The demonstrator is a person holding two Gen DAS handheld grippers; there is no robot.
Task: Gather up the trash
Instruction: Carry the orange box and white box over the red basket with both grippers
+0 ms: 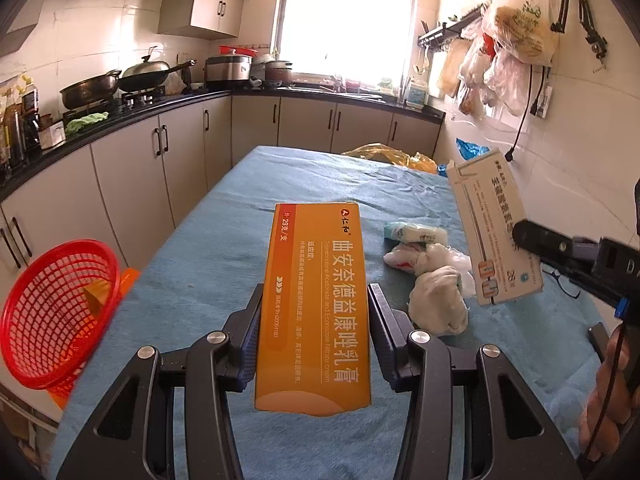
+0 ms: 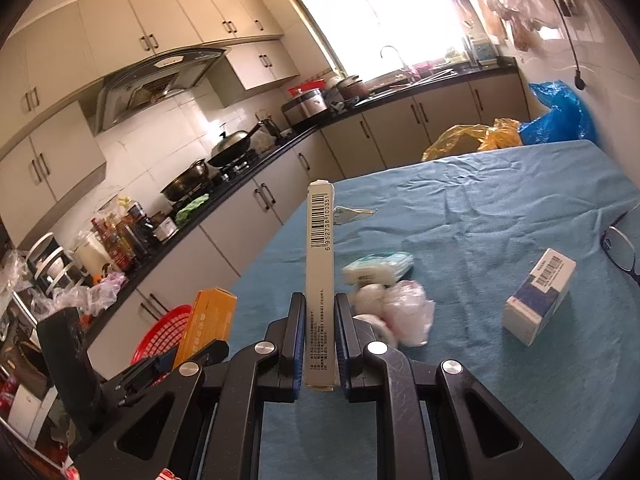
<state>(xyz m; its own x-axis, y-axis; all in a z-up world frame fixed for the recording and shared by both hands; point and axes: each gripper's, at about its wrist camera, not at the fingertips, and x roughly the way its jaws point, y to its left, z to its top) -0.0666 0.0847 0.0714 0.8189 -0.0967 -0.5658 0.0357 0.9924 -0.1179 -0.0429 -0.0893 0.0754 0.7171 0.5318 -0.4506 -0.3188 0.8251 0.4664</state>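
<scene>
Left gripper (image 1: 316, 320) clamped on orange carton (image 1: 314, 312), face up, held above the blue-clothed bench (image 1: 224, 208). Right gripper (image 2: 320, 332) nearly closed, pinching the white carton (image 2: 319, 280) edge-on, barcode up. Red basket (image 1: 56, 312) off the bench edge at 9 o'clock from the orange carton. Crumpled tissues (image 1: 438, 296) and tissue pack (image 1: 416, 234) on the bench at 2 o'clock. Blue-white box (image 2: 538, 296) stands at 3 o'clock from the white carton.
</scene>
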